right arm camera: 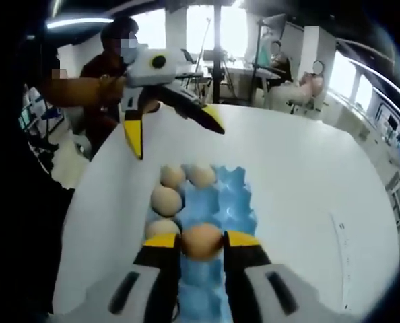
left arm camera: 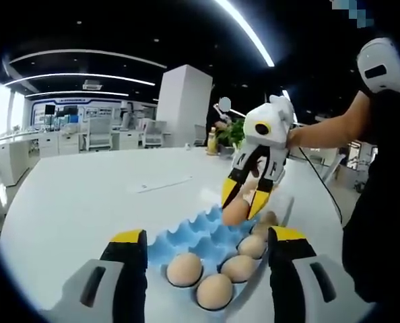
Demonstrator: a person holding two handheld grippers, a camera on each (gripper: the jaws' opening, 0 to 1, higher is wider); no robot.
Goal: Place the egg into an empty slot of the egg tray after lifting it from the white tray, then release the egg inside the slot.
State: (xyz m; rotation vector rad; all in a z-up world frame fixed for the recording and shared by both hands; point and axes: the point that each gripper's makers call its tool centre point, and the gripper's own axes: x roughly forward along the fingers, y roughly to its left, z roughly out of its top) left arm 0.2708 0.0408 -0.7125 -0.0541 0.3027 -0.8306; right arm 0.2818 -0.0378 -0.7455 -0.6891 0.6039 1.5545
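Right gripper (right arm camera: 201, 243) clamped on the egg (right arm camera: 201, 242), hanging just over the blue egg tray (right arm camera: 237, 202) near its free slots; left gripper (left arm camera: 207, 249) spread wide and empty, hovering at the tray's near end beside the seated eggs (left arm camera: 184, 268). Likely trouble: squeezing too hard and cracking the shell, or letting go too high or off-centre, so rolling onto a ridge or knocking a neighbouring egg.

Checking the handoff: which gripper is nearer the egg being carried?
Right. The right gripper is shut on the egg, above the blue egg tray. The left gripper is open, apart from it at the tray's other end.
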